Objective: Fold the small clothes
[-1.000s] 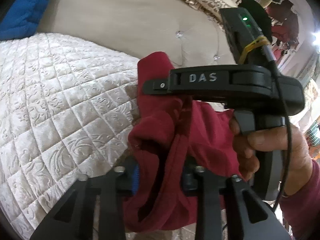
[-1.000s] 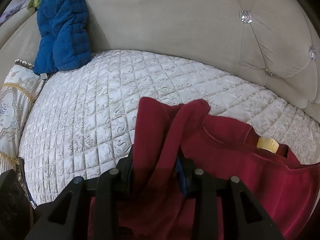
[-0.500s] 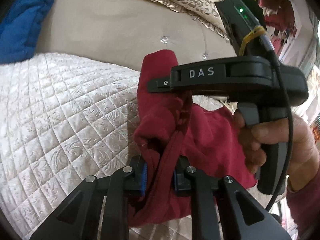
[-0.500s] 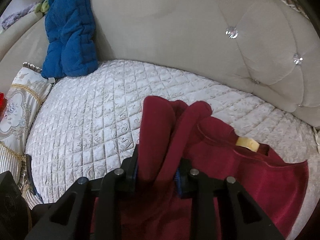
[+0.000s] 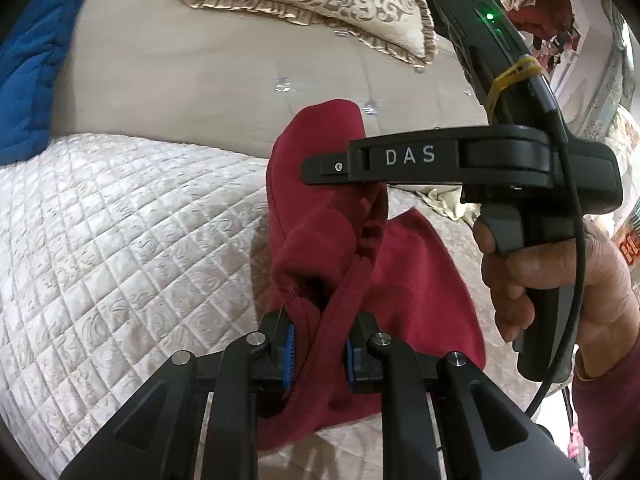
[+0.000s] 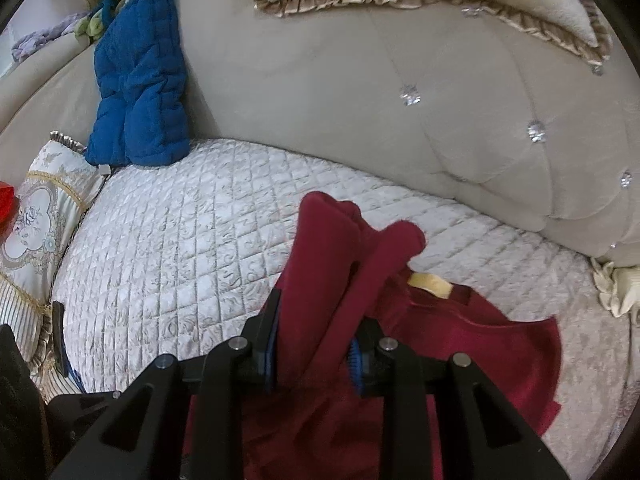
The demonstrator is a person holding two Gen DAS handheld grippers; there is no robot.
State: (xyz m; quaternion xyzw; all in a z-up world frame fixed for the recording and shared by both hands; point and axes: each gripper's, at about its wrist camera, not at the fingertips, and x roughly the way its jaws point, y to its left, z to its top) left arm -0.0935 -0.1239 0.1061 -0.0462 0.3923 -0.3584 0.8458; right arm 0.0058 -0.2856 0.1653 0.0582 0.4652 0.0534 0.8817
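On the quilted sofa seat (image 6: 168, 264), the maroon garment (image 6: 472, 344) at 5 o'clock is gripped by the left tool (image 5: 319, 346) and right tool (image 6: 312, 356); even tension should be kept.

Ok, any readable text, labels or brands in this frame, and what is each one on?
"DAS": white letters on the side of the right gripper.
Yellow tag at the collar of the red garment: nothing readable on it.
Sign at the left view's right edge: cut off, unreadable.
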